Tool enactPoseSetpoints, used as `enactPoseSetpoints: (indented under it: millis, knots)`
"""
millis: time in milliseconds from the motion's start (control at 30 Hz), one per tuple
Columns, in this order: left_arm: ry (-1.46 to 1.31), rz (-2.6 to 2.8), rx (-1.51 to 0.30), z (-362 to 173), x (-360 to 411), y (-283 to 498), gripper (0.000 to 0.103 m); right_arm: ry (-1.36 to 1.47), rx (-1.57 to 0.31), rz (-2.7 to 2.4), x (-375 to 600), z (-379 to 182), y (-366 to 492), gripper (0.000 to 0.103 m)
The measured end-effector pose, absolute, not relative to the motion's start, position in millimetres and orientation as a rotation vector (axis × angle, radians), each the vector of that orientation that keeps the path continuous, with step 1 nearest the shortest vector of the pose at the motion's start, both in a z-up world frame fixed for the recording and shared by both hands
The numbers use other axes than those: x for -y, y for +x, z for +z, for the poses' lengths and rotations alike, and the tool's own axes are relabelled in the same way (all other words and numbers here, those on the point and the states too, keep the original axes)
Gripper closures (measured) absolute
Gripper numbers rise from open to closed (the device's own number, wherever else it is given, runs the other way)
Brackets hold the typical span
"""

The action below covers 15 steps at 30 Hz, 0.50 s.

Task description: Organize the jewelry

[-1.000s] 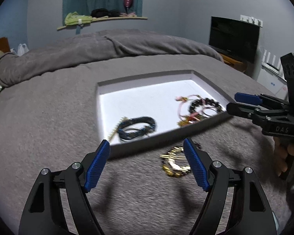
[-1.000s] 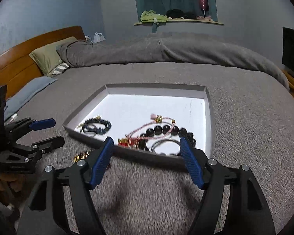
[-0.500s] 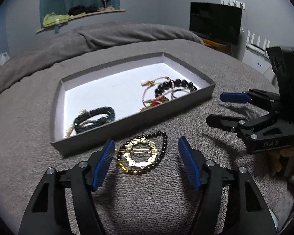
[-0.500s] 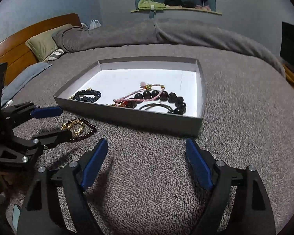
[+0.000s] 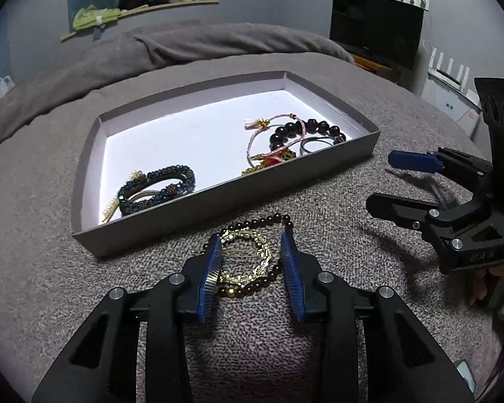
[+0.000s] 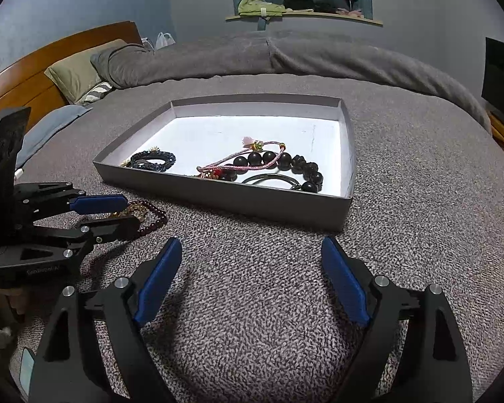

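A gold chain bracelet (image 5: 248, 262) lies inside a dark red bead bracelet (image 5: 252, 223) on the grey bedspread, just in front of the grey tray (image 5: 218, 198). My left gripper (image 5: 250, 235) straddles this pile and its jaws are closing. The blue pads sit at the pile's two edges without clamping it. The tray holds a blue beaded bracelet (image 5: 158, 184), a pink cord bracelet (image 5: 252, 134), black beads (image 5: 305, 127) and a metal ring (image 5: 314, 142). My right gripper (image 6: 251, 239) hovers open over bare bedspread with nothing between its fingers.
A rolled grey duvet (image 6: 285, 57) lies behind the tray. Pillows (image 6: 80, 74) and a wooden headboard (image 6: 23, 70) are at the left, and a dark screen (image 5: 376, 27) is at the right. A wall shelf (image 6: 302, 13) holds clothes. A hand grips the right tool's handle.
My left gripper came down and forward over the bracelet pile, and its jaws narrowed from wide apart to the pile's edges. My right gripper sank a little and opened wider.
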State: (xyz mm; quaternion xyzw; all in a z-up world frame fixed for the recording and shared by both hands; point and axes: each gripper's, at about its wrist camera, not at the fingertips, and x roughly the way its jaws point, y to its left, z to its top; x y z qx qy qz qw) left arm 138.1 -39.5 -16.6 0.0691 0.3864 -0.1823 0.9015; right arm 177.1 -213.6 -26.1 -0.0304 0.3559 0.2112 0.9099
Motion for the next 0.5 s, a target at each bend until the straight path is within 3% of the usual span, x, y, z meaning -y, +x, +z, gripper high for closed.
enactPoseSetpoints:
  millis: [300, 367, 500]
  knots:
    - [0.152, -0.366, -0.793, -15.9, 39.9, 137.3, 0.064, -0.069, -0.74, 0.439, 211.7, -27.1, 176.5, 0.019]
    - [0.153, -0.362, -0.809, -18.6, 40.4, 139.8, 0.061, -0.071, -0.741, 0.439, 211.4, -27.4, 177.0, 0.019]
    - [0.157, -0.35, -0.816, -20.8, 40.7, 141.2, 0.045, -0.07, -0.742, 0.441, 210.7, -27.8, 178.0, 0.019]
